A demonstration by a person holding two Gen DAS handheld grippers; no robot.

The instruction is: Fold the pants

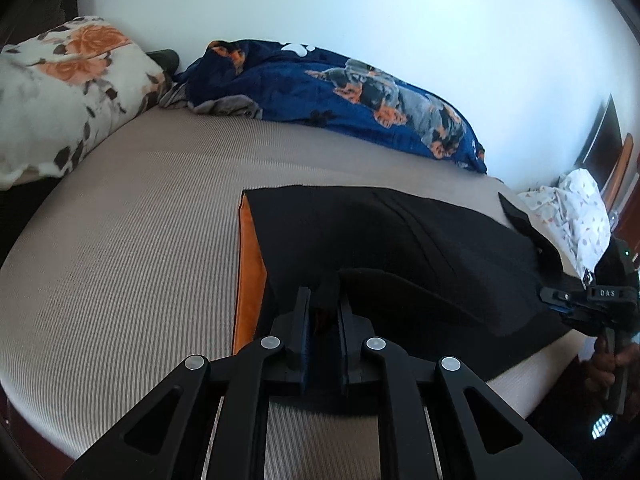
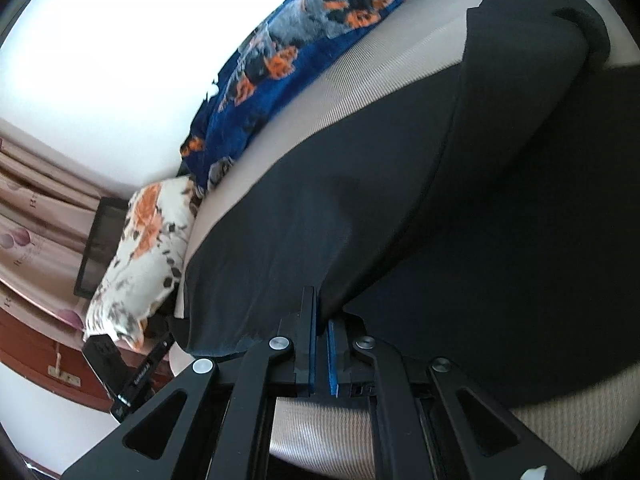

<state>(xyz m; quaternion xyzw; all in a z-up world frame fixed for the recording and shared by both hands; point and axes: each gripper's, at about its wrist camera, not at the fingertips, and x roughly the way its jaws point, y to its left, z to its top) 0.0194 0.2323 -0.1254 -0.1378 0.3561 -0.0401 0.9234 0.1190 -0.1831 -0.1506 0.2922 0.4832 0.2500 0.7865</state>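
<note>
Black pants [image 1: 400, 248] lie on the beige ribbed bed [image 1: 140, 240], with an orange inner lining [image 1: 249, 276] showing along their left edge. My left gripper [image 1: 324, 312] is shut on a raised fold of the pants near the bed's front edge. My right gripper [image 2: 322, 320] is shut on the pants' edge and lifts a layer [image 2: 320, 208] off the rest. The right gripper also shows at the right edge of the left wrist view [image 1: 592, 296], held by a hand.
A floral white and orange pillow [image 1: 60, 92] lies at the bed's far left. A blue dog-print blanket [image 1: 340, 96] runs along the white wall. A white patterned cloth [image 1: 576, 208] sits at the bed's right end. Pink curtains [image 2: 32, 208] hang beyond.
</note>
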